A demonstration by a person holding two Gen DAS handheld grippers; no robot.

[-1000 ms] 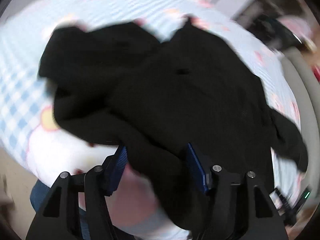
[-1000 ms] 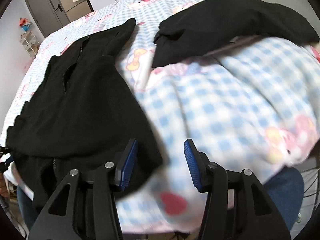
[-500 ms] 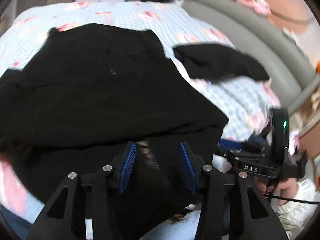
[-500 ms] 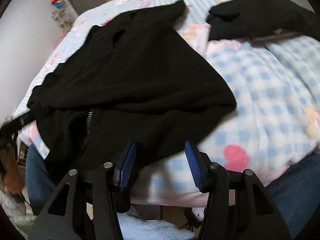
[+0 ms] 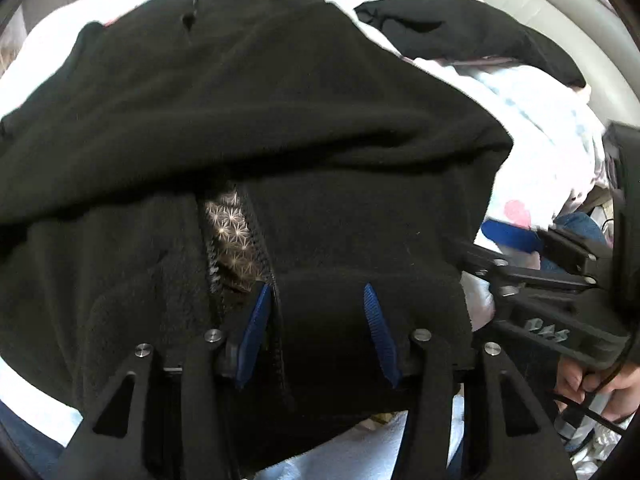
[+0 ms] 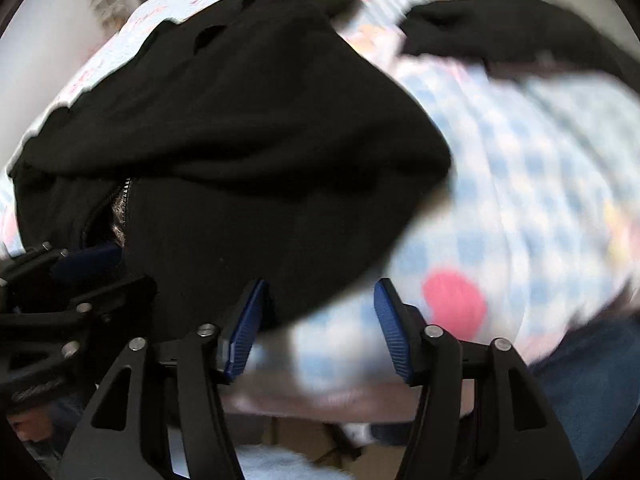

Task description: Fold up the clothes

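Left gripper (image 5: 316, 320) jaws spread, black fleece jacket (image 5: 248, 112) hem lying between them, not pinched. Right gripper (image 6: 320, 316) also spread, jacket corner by its 9 o'clock finger. Jacket lies on blue-checked bedsheet (image 6: 520, 168), zipper (image 5: 212, 256) parted over patterned lining. Second black garment (image 5: 460, 36) at 1 o'clock, apart. No containers seen.
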